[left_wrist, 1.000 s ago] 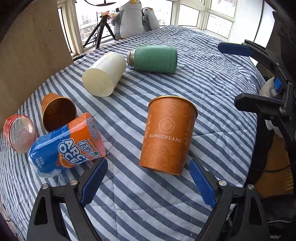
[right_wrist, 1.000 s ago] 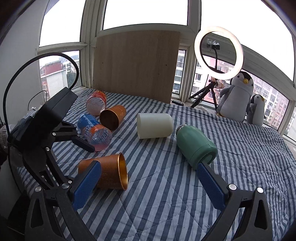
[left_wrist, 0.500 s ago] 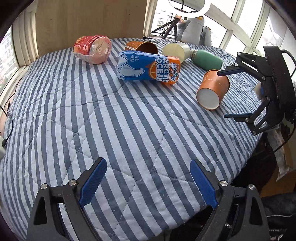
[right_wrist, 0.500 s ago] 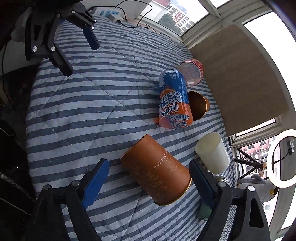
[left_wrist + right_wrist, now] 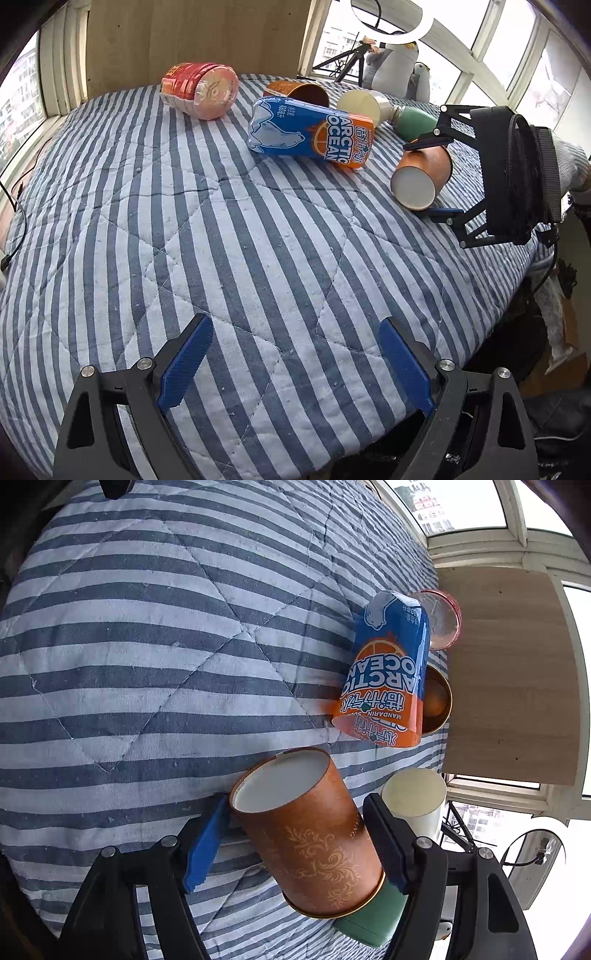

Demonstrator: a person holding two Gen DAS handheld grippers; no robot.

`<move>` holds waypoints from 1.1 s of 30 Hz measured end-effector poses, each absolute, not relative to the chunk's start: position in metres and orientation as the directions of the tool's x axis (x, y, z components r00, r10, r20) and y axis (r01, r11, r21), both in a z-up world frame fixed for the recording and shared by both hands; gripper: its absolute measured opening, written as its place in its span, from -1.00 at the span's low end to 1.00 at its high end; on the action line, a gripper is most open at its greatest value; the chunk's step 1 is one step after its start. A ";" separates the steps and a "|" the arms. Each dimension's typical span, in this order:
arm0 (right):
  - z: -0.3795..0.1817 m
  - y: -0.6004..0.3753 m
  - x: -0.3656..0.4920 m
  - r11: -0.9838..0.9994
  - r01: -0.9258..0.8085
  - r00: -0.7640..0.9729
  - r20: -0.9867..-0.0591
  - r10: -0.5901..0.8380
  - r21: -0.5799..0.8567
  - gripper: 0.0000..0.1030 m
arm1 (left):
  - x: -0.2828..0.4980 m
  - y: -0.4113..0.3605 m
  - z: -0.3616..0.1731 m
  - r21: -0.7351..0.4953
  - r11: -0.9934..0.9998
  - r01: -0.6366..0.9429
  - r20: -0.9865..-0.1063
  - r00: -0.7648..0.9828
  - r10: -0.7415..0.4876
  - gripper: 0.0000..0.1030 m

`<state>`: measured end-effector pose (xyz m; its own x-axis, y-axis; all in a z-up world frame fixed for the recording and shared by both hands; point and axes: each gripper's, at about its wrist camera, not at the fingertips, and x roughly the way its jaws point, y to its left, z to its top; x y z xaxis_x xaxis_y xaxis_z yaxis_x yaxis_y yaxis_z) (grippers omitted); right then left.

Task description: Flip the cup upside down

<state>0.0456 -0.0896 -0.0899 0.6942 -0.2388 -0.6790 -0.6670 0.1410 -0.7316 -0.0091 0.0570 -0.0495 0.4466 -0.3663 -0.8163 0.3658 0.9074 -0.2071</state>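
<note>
**Orange cup pinched sideways over the striped quilt**

A blue-and-white striped quilt [image 5: 229, 236] with diamond stitching covers the whole work surface. Beyond its far edge stands a pale wooden board [image 5: 192, 37], flanked by windows; on the sill sit a ring light [image 5: 391, 26] on a tripod and a plush penguin [image 5: 395, 66].

Nearest in the left wrist view, the left gripper [image 5: 295, 365] hangs low over bare quilt, its blue-padded jaws spread wide with nothing between them. Farther off to the right, the right gripper [image 5: 430, 175] reaches in from the quilt's edge, and its jaws pinch the orange cup [image 5: 424, 175] across the wall. The cup lies tilted on its side, white base facing the left camera. In the right wrist view the cup [image 5: 310, 834] fills the gap between the fingers [image 5: 207, 842], base pointing away and gold rim toward the camera; whether it touches the quilt cannot be told.

Behind it lie a green flask [image 5: 413, 123], a cream cup [image 5: 360, 105] on its side, a second orange cup [image 5: 299, 92], and a blue-and-orange can [image 5: 310, 133]. Farthest left rests a red-labelled container [image 5: 199, 88].

The can reads "ARCTIC OCEAN" and "MANDARIN", with Chinese characters and a polar bear. The held cup carries gold scrollwork; its lettering is too cut off to read.
</note>
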 end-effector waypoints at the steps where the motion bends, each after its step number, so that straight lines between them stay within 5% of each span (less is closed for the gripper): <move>1: -0.090 -0.091 0.048 0.144 -0.661 0.698 -0.674 -0.242 -0.736 0.25 | -0.008 0.055 -0.050 -0.206 0.906 0.370 -0.815 0.447 -0.368 0.82; 8: -0.059 -0.105 0.065 0.421 -0.589 0.716 -0.687 -0.127 -0.690 0.20 | 0.003 0.042 -0.052 -0.194 0.901 0.389 -0.805 0.462 -0.372 0.82; 16: -0.009 -0.174 0.076 0.911 -0.340 0.817 -0.554 0.163 -0.233 0.16 | 0.013 0.015 -0.044 -0.169 0.893 0.418 -0.772 0.508 -0.384 0.82; 23: -0.016 -0.225 0.087 0.978 -0.177 0.876 -0.436 0.206 0.108 0.14 | 0.022 -0.001 -0.035 -0.139 0.893 0.428 -0.739 0.555 -0.381 0.82; 33: -0.026 -0.225 0.086 0.980 -0.153 0.871 -0.451 0.195 0.130 0.13 | 0.035 -0.031 -0.023 -0.130 0.880 0.457 -0.671 0.613 -0.417 0.82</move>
